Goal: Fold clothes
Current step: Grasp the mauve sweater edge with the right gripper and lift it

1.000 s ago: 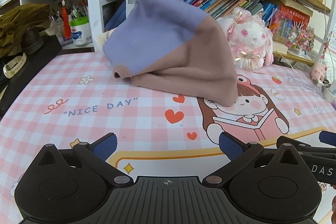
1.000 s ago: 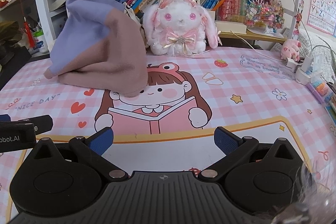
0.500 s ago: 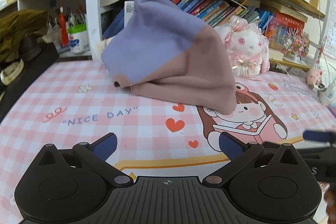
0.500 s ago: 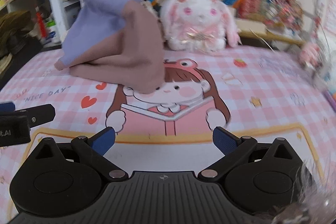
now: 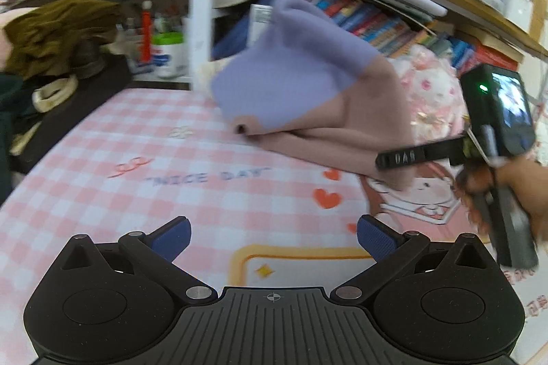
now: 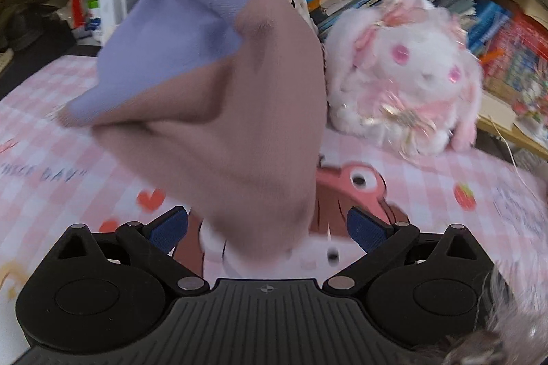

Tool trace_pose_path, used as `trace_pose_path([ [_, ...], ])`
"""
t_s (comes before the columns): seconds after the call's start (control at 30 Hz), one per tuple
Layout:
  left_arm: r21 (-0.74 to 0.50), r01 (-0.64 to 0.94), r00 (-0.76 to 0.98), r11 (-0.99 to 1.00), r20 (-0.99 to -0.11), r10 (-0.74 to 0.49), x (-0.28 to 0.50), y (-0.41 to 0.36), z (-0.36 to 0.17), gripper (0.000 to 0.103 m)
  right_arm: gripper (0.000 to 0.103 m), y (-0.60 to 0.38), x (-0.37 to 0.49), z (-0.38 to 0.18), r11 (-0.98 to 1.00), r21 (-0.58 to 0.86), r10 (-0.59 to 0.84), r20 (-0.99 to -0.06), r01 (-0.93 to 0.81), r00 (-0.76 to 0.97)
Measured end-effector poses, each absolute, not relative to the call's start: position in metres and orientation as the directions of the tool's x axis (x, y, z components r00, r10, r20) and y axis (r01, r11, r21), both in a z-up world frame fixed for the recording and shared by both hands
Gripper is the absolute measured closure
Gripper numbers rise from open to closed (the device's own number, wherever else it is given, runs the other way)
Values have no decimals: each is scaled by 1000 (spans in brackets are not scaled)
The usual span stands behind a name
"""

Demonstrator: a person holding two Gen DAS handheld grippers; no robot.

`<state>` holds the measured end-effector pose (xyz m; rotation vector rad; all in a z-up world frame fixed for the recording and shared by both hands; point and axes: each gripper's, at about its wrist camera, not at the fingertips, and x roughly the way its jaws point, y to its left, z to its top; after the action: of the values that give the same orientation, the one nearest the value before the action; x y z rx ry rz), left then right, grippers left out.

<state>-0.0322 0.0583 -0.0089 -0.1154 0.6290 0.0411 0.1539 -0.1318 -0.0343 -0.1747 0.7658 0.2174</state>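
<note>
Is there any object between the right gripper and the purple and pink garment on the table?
Nothing visible stands between them. The right gripper has its jaws open, and the near pink corner of the garment already reaches down between the fingertips. The plush rabbit sits to the right, off that path.

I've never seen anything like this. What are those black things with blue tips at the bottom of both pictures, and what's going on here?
Each is a hand-held grasping tool with a camera looking along its two blue-tipped fingers. One picture comes from the left tool, the other from the right tool. Both are open and hold nothing. On the pink checked table mat lies a crumpled purple and pink garment, waiting to be folded. The right tool is close to it. Behind sits a plush rabbit. The left view also shows the person's hand gripping the right tool.
</note>
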Motion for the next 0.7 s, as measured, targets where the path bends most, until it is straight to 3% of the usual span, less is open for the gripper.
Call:
trace_pose_path([
  [0.07,-95,-109,812,990,-583,34,-38,67,-9,0,5,-127,173,-38,963,-79,126,-710,-256,692],
  [0.13,-108,-148,816,983,-575,60,-43,76,-11,0,17,-123,188,-44,964,-65,131,-726,-257,675],
  [0.3,-124,-212,808,969,-580,103,-51,91,-14,0,59,-118,205,-43,969,7,167,-753,-246,636],
  [0.37,-127,-224,810,966,-575,113,-52,95,-14,0,84,-116,198,-33,961,30,203,-754,-275,625],
  [0.5,-104,-231,825,967,-547,138,-54,102,-9,0,90,-122,172,4,914,237,393,-724,-330,568],
  [0.7,-98,-269,861,958,-471,193,-60,120,2,0,93,-111,97,81,722,469,689,-557,-509,464],
])
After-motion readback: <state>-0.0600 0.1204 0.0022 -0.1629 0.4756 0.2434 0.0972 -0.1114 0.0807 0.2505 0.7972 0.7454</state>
